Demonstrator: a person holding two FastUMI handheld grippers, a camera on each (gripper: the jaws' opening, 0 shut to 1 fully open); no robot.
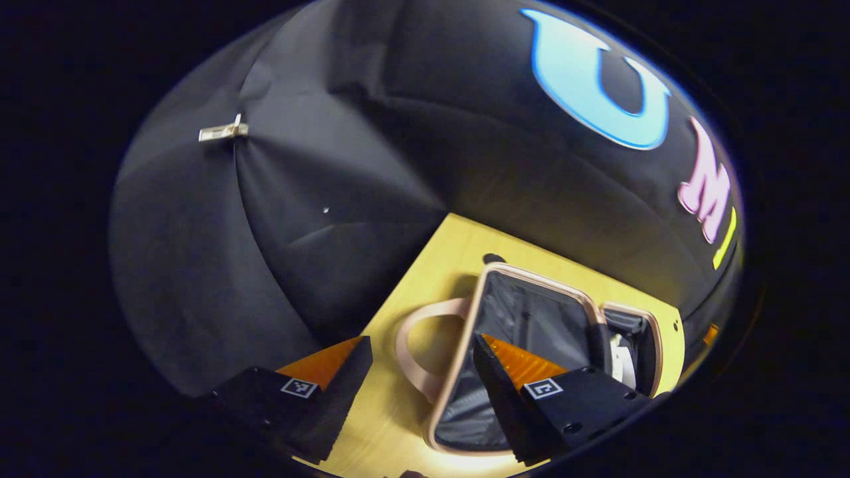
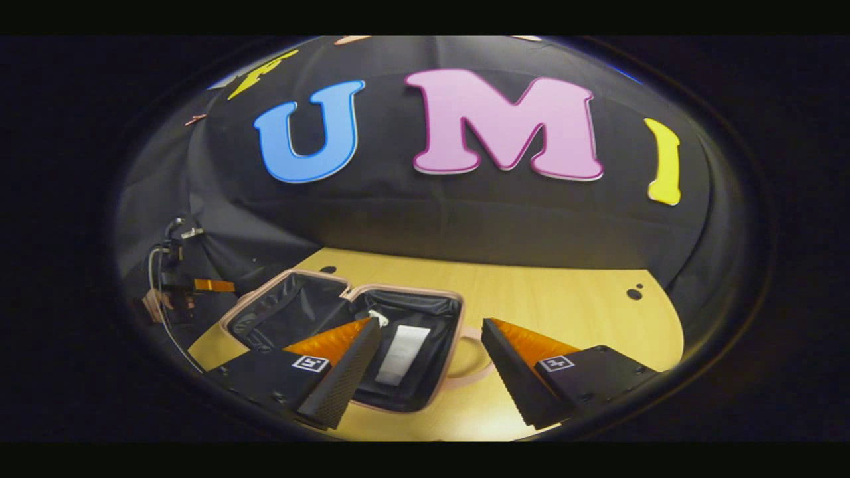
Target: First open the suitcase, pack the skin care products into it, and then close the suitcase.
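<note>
The suitcase lies open on the wooden table, both halves flat. A white tube rests in the half nearer the handle. The right gripper hovers over that half, fingers apart and empty. The left gripper, fingers also apart, frames the handle; its right finger hides part of the lining. The far half's contents are hard to make out.

Recording booth, black cloth wall, wooden table
</note>
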